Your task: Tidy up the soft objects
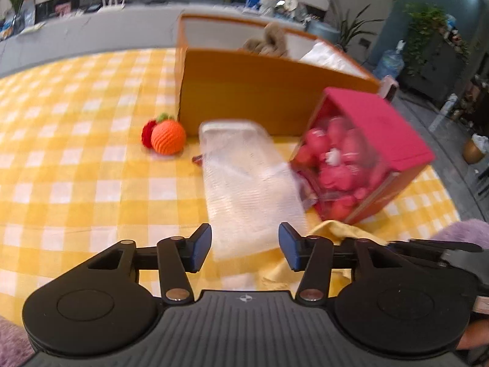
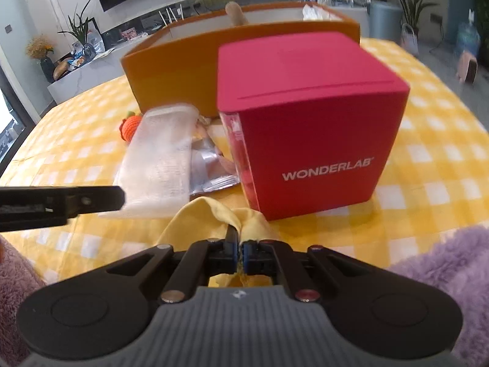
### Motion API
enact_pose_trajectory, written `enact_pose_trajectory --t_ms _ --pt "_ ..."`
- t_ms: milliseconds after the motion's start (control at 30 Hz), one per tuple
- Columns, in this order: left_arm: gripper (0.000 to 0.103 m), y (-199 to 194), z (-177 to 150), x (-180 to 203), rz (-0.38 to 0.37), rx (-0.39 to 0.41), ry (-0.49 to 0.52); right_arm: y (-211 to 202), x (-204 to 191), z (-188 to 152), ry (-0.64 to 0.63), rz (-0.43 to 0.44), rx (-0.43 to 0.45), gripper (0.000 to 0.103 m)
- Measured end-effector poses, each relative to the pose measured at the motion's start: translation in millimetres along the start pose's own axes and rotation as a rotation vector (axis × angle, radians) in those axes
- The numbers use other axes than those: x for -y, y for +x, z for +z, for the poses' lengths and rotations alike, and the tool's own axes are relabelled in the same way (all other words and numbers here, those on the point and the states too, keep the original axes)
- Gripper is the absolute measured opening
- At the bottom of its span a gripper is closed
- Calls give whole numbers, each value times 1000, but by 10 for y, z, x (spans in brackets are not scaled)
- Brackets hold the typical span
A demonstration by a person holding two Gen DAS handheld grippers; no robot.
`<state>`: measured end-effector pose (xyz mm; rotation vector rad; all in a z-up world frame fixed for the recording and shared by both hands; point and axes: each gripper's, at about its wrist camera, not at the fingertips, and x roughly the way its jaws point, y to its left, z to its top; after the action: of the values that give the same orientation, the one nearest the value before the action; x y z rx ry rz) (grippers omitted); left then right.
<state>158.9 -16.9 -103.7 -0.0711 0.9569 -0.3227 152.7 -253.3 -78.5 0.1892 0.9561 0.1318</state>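
The right gripper (image 2: 240,249) was clamped tight on a fold of the soft yellow cloth (image 2: 214,214), which lay bunched on the yellow-and-white checked tablecloth (image 1: 76,159) just in front of the red cardboard box (image 2: 308,122). The left gripper (image 1: 244,244) stood about half open with nothing between its pads, poised over the near end of the white mesh pouch (image 1: 247,180). That pouch lay flat just left of the red box, its long axis running away from the left gripper toward the tall orange storage bin (image 1: 259,91) behind the box. The left hand looked the nearer one to take it. A crocheted orange ball (image 1: 168,137) sat farther left, near the bin's corner.
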Motion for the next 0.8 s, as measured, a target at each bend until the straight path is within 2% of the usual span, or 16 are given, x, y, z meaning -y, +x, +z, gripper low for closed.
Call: enact_pose_trajectory --t_ms 67,133,267,400,433,500,567,600,700,800 --pt "60 103 8 -32 13 -11 -16 52 -4 10 0 8 -9 4" --pt "67 168 26 -64 2 -6 -36 117 -18 1 -2 14 -27 4" --pt "80 265 53 -121 -79 30 -91 164 -26 -3 -1 25 -40 4" --pt "79 393 88 -112 -112 4 -148 175 -32 -7 -2 30 -47 4" --pt "76 409 90 -93 -126 1 -143 183 -32 -2 -5 29 -48 4" --pt "36 426 92 -25 -130 3 -98 188 -40 3 -7 31 -50 4" --pt "27 412 86 40 -114 11 -57 184 -32 2 -3 34 -51 4" --pt "15 386 81 67 -106 24 -46 186 -28 9 -2 34 -50 4" --pt "4 297 55 144 -74 47 1 186 -35 17 -4 33 -51 3" --pt "2 179 47 169 -70 64 11 181 -32 20 -5 32 -49 2"
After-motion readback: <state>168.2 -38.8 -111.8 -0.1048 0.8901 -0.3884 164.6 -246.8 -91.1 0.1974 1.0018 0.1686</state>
